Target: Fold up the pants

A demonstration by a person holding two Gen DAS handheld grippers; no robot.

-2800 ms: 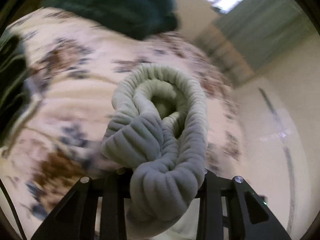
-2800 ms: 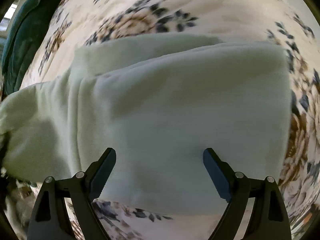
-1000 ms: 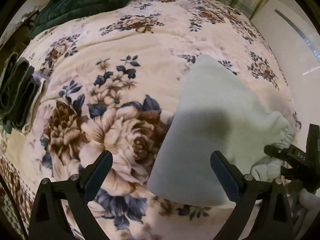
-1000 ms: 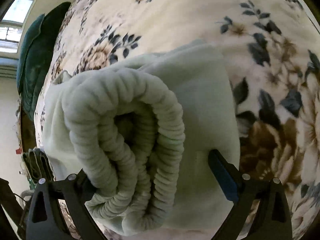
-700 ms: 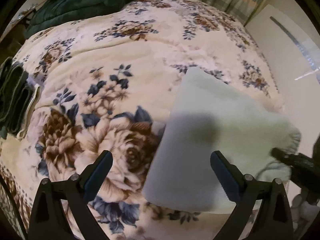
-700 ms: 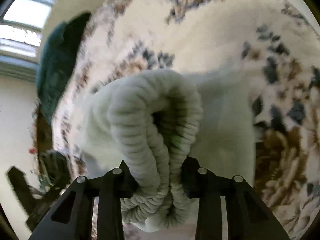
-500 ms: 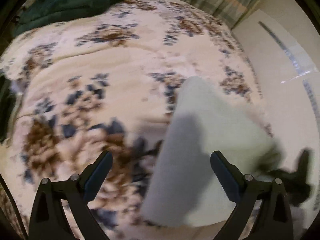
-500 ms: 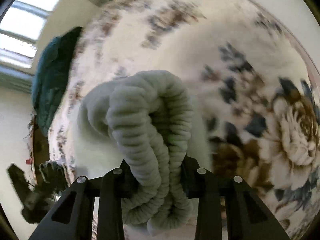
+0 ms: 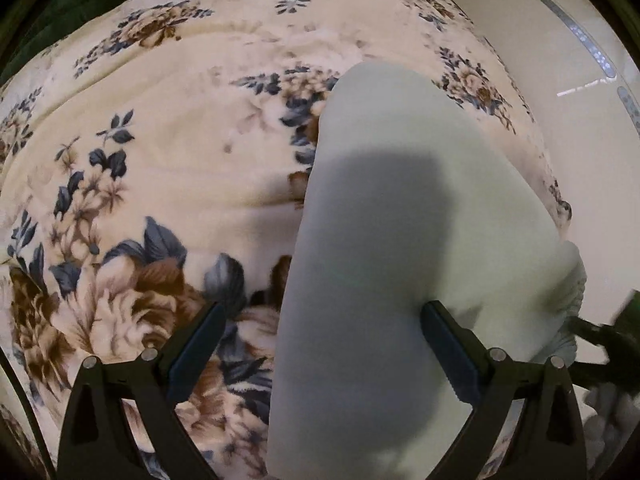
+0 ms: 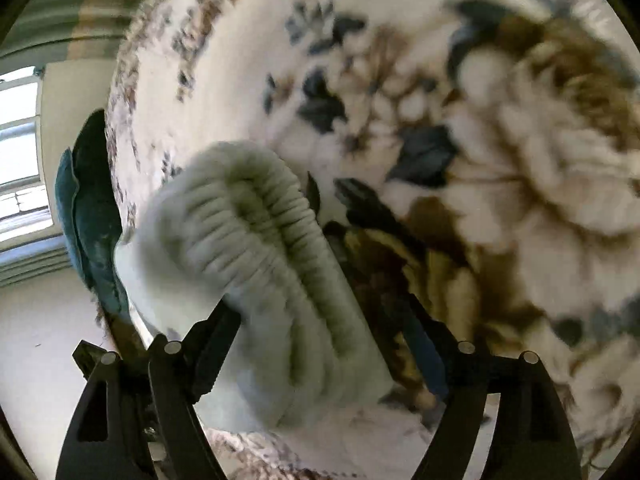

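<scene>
Your right gripper has just been opening: its jaws are standing wide with the ribbed waistband of the pale green pants lying between them, unpinched. Your left gripper is hovering wide open, gripping nothing, over the folded pants lying on the floral blanket.

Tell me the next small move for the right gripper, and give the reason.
Probably draw the right gripper back off the elastic waistband: its jaws have just been opening, a gap shows beside one finger, and the folded pants already lie flat on the floral blanket.
</scene>
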